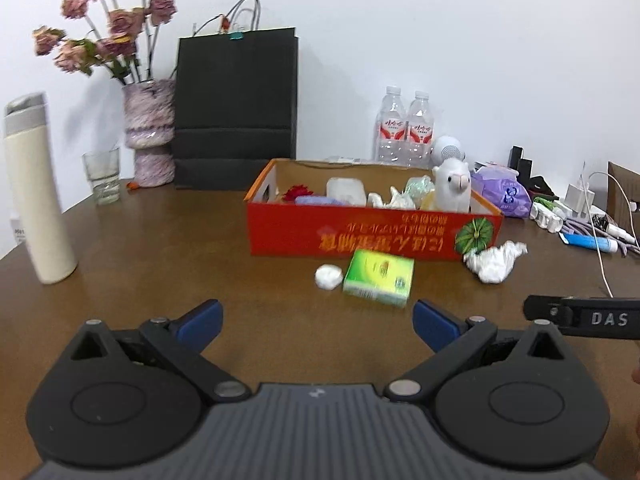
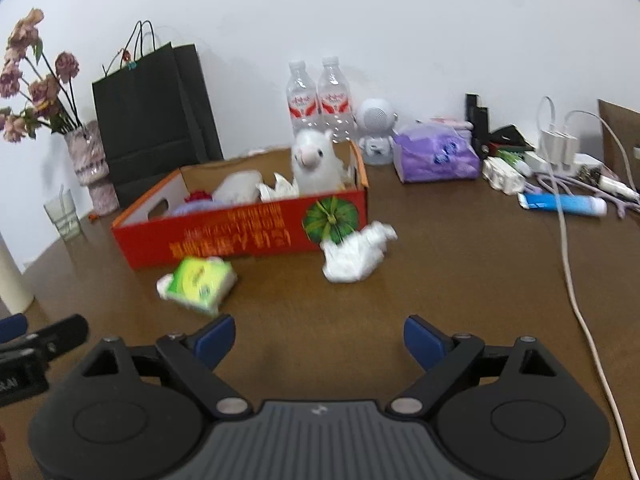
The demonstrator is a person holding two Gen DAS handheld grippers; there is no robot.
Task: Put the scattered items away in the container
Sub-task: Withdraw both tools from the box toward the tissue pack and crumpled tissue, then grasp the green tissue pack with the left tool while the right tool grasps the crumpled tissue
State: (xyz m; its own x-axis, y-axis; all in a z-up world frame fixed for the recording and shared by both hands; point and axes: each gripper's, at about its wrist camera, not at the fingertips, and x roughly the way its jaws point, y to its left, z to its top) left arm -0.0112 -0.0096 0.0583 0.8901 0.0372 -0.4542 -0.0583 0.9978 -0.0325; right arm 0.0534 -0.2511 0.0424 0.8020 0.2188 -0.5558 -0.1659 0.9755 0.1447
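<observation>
My left claw (image 1: pixel 316 322) sat at the bottom of its frame with the blue pads spread wide and nothing between them, only bare table (image 1: pixel 160 248) under the gap. My right claw (image 2: pixel 319 338) was the same, wide apart and empty, touching nothing. I judged both were kept open like that to be ready for the loose bits just ahead.

Just above the left claw, at centre frame, lay the green packet (image 1: pixel 378 282), flat on the wood, with a small white wad (image 1: pixel 328 277) touching its left side. Further right lay the crumpled white tissue (image 1: pixel 495 261), close against the front corner of the red box (image 1: pixel 360 236). In the right view that tissue (image 2: pixel 356 255) sat a little right of centre, roughly in line with the right claw, so I took it as that claw's target and the packet (image 2: pixel 200 283) as the left's.

The box, the container for this job, stood in mid frame, open at the top, already holding a white toy alpaca (image 1: pixel 452 186), more tissue and a red flower. The three loose pieces lay along its near side.

Behind stood a black bag (image 1: pixel 236 108), a vase (image 1: pixel 150 132), a glass (image 1: pixel 102 176), two water bottles (image 1: pixel 404 128), and, at the right edge, cables and a purple tissue pack (image 1: pixel 502 192).
</observation>
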